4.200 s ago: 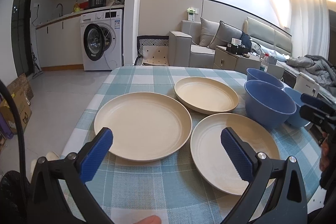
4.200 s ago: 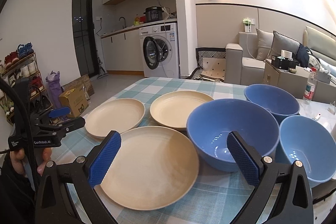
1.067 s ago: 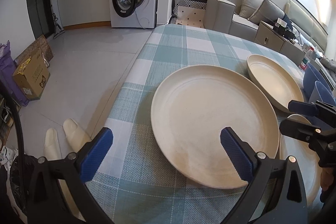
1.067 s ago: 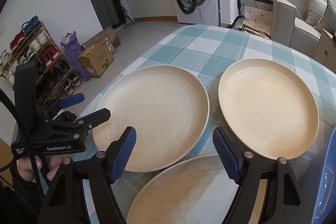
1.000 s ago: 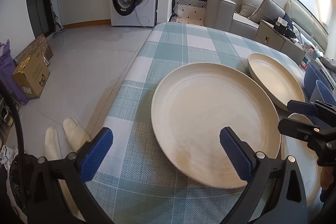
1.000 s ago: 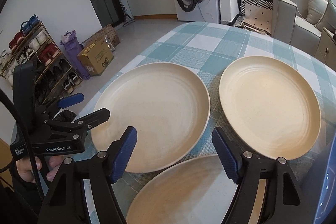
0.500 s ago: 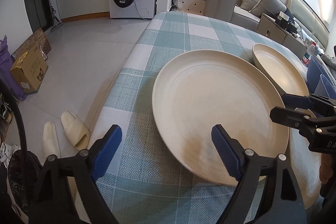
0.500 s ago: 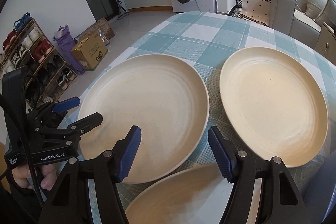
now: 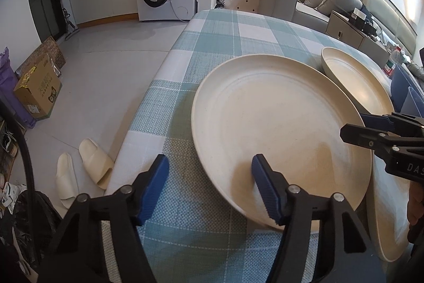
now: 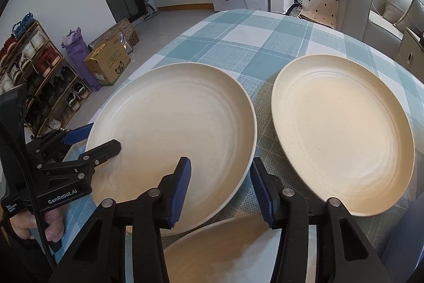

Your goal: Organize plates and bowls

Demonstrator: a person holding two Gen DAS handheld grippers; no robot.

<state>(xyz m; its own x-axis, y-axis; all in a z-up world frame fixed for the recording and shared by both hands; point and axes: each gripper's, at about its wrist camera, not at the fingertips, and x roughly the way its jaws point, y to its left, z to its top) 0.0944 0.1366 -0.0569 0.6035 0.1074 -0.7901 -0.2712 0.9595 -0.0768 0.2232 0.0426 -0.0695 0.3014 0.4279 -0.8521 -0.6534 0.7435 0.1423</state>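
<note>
Both tongs are closing astride the rim of the same cream plate [image 9: 278,118], which lies near the surface's [image 9: 225,33] left edge: the left tongs [image 9: 209,184] at its near-left rim, the right tongs [image 10: 220,184] at its near-right rim, pads not yet pressing. Best to bite only the raised lip on both sides, then lift level so the plate doesn't tip. It is matte, speckled and shallow, with faint rings. Two like plates, one beside it [image 10: 341,134] and one nearer [image 10: 225,251], lie on the woven teal check cloth.
</note>
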